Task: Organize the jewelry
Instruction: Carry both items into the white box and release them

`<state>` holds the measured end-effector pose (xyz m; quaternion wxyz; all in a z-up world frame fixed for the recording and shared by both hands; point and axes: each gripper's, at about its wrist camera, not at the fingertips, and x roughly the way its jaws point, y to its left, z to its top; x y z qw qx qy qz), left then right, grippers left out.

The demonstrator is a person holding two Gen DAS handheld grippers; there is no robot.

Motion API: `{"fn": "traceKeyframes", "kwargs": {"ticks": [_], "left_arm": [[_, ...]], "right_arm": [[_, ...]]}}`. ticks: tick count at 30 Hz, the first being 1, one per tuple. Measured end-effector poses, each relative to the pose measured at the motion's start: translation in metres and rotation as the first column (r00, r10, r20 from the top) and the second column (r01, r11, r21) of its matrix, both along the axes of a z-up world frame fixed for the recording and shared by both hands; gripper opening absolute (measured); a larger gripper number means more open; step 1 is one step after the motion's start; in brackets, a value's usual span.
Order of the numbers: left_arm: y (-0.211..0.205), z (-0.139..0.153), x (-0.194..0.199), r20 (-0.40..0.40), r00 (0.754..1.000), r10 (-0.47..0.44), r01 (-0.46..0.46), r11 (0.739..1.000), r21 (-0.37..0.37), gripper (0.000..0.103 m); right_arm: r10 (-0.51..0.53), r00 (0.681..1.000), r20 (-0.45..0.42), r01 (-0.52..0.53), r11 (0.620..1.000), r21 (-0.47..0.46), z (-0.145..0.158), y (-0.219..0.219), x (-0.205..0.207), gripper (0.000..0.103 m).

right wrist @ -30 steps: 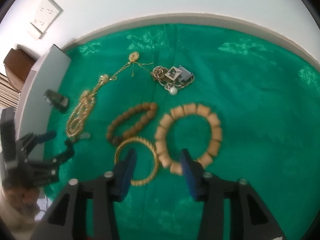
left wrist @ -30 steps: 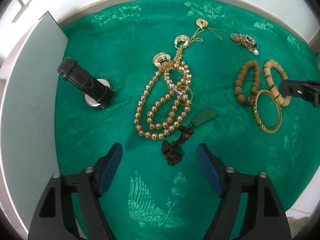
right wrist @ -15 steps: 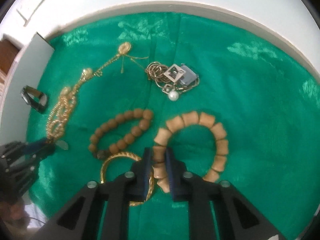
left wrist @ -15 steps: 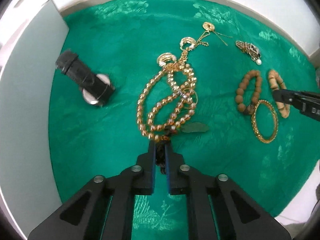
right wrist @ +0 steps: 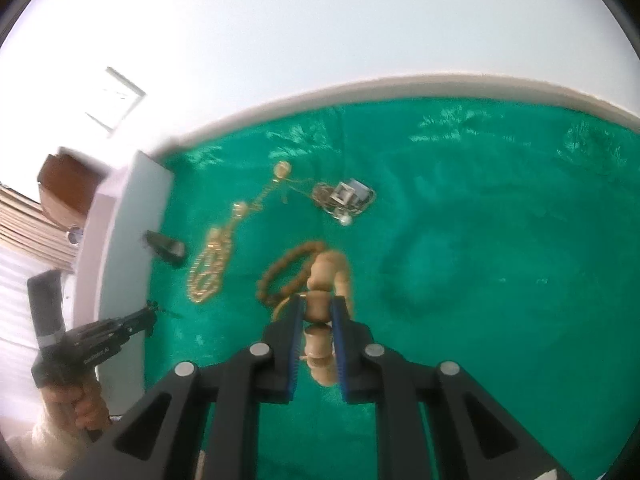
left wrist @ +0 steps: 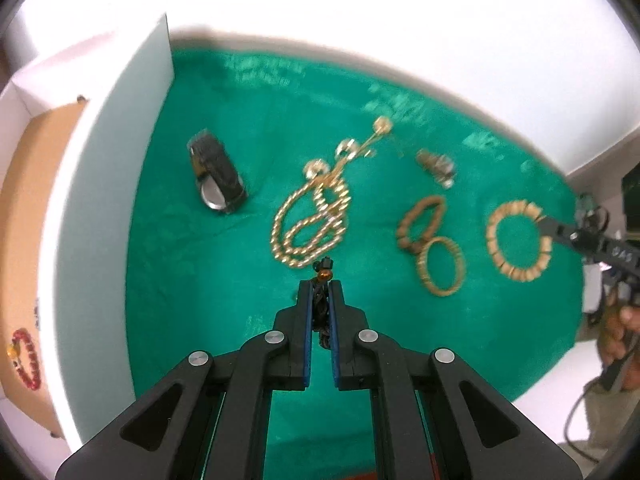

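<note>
My left gripper (left wrist: 320,286) is shut on the black cord of a pendant (left wrist: 321,312), lifted above the green cloth (left wrist: 200,320); the green stone is hidden. My right gripper (right wrist: 319,304) is shut on a light wooden block bracelet (right wrist: 326,276), raised off the cloth; it also shows in the left wrist view (left wrist: 516,240). On the cloth lie a gold bead necklace (left wrist: 312,220), a black watch (left wrist: 218,180), a brown bead bracelet (left wrist: 420,216), a gold bangle (left wrist: 440,266) and a tangle of chains with a pearl (right wrist: 346,200).
A white box (left wrist: 100,200) stands along the cloth's left edge; its brown floor holds a red bead bracelet (left wrist: 26,360). White wall lies behind the table. The person's hands show at the frame edges.
Both grippers have risen off the cloth with what they hold: the left with the pendant cord, the right with the wooden block bracelet, which now hangs clear of the gold bangle.
</note>
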<state>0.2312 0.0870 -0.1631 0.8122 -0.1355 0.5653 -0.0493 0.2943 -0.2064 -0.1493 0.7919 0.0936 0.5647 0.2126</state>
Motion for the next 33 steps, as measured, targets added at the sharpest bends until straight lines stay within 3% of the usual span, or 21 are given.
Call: {"fn": "traceKeyframes", "kwargs": {"ticks": [9, 15, 19, 24, 30, 33], "left_arm": [[0.023, 0.059, -0.050, 0.065, 0.996, 0.061, -0.063, 0.998, 0.022, 0.005], [0.065, 0.086, -0.094, 0.086, 0.979, 0.184, -0.190, 0.980, 0.065, 0.005], [0.107, 0.101, -0.123, 0.113, 0.946, 0.303, -0.313, 0.945, 0.094, 0.005], [0.162, 0.104, -0.148, 0.121, 0.893, 0.434, -0.447, 0.888, 0.107, 0.005], [0.211, 0.085, -0.170, 0.090, 0.833, 0.546, -0.553, 0.824, 0.123, 0.005], [0.222, 0.067, -0.175, 0.057, 0.814, 0.578, -0.580, 0.803, 0.133, 0.005]], "right_arm": [[0.104, 0.993, 0.063, -0.108, 0.991, 0.076, 0.045, 0.038, -0.031, 0.015], [0.246, 0.963, 0.111, -0.258, 0.959, 0.115, 0.075, 0.096, -0.046, 0.015], [0.355, 0.921, 0.159, -0.378, 0.913, 0.150, 0.098, 0.152, -0.056, 0.015], [0.504, 0.839, 0.203, -0.538, 0.825, 0.175, 0.116, 0.234, -0.068, 0.015], [0.659, 0.723, 0.207, -0.689, 0.710, 0.145, 0.107, 0.325, -0.085, 0.015], [0.706, 0.676, 0.209, -0.733, 0.674, 0.092, 0.094, 0.361, -0.094, 0.015]]}}
